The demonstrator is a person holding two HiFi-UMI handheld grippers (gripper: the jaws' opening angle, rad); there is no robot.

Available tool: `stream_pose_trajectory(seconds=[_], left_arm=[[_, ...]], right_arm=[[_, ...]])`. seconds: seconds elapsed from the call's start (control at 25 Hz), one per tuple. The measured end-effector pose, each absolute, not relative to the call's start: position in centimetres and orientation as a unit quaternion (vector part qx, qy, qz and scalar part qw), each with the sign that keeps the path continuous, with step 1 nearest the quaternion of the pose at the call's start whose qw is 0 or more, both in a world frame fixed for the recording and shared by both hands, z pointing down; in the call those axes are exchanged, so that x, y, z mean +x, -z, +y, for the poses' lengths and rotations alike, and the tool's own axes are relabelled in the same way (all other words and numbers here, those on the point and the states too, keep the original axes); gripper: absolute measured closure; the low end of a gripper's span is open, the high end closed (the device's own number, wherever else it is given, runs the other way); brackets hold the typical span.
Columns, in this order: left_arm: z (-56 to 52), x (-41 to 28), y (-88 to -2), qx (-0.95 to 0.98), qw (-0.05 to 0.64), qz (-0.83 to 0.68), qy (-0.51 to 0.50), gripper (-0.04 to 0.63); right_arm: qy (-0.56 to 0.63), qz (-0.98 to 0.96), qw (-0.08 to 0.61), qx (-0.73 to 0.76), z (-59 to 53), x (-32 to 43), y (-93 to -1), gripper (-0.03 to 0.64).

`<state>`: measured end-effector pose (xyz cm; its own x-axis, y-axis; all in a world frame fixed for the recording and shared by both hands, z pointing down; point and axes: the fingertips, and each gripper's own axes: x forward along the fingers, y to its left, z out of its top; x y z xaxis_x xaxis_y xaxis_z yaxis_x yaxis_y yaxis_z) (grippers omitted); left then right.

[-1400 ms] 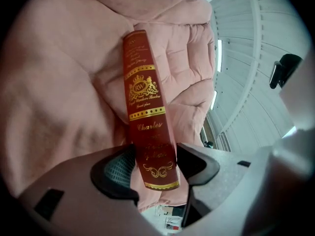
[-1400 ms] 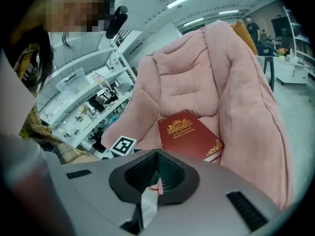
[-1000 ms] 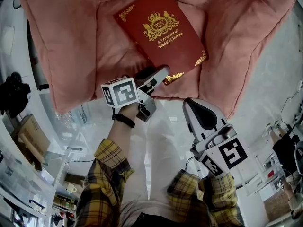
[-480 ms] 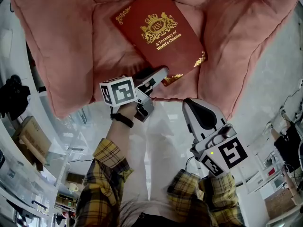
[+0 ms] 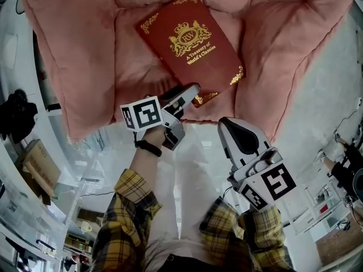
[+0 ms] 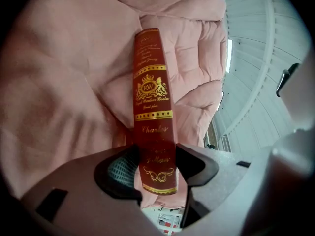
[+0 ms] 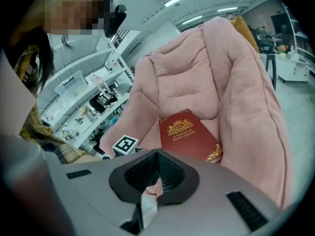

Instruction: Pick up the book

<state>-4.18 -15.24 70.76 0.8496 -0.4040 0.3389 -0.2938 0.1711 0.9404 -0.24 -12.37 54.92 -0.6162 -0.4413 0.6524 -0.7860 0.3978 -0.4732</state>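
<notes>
A dark red hardback book (image 5: 190, 44) with gold print lies flat on the seat of a pink padded armchair (image 5: 85, 55). My left gripper (image 5: 190, 92) reaches its near bottom corner. In the left gripper view the book's spine (image 6: 153, 107) runs between the two jaws of the left gripper (image 6: 156, 154). They are closing around it, and I see no firm press on it. My right gripper (image 5: 228, 124) hangs in front of the seat edge, shut and empty. The right gripper (image 7: 157, 154) looks toward the book (image 7: 189, 136), well short of it.
The armchair's thick back and arms (image 7: 182, 82) rise around the seat. White floor (image 5: 193, 169) lies under my arms. White shelves with small items (image 7: 83, 107) stand at the left, and a cardboard box (image 5: 37, 160) sits low on the left.
The head view has shifted a little. The book and both grippers stay where they were, with the left jaws still around the book's corner.
</notes>
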Motion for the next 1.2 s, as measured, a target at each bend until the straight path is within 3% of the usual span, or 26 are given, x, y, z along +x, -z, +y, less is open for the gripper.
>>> stream_pose_trajectory(seconds=[0.68, 1.2], left_arm=[[-13.5, -5.4, -67.4, 0.619, 0.731, -0.279, 0.07, 0.36], [-14.4, -6.9, -58.3, 0.638, 0.714, -0.267, 0.109, 0.359]], right_arm=[[-0.377, -0.819, 0.206, 0.381, -12.6, -0.5, -51.6, 0.598], [-0.36, -0.824, 0.204, 0.387, -10.4, -1.9, -45.3, 0.598]])
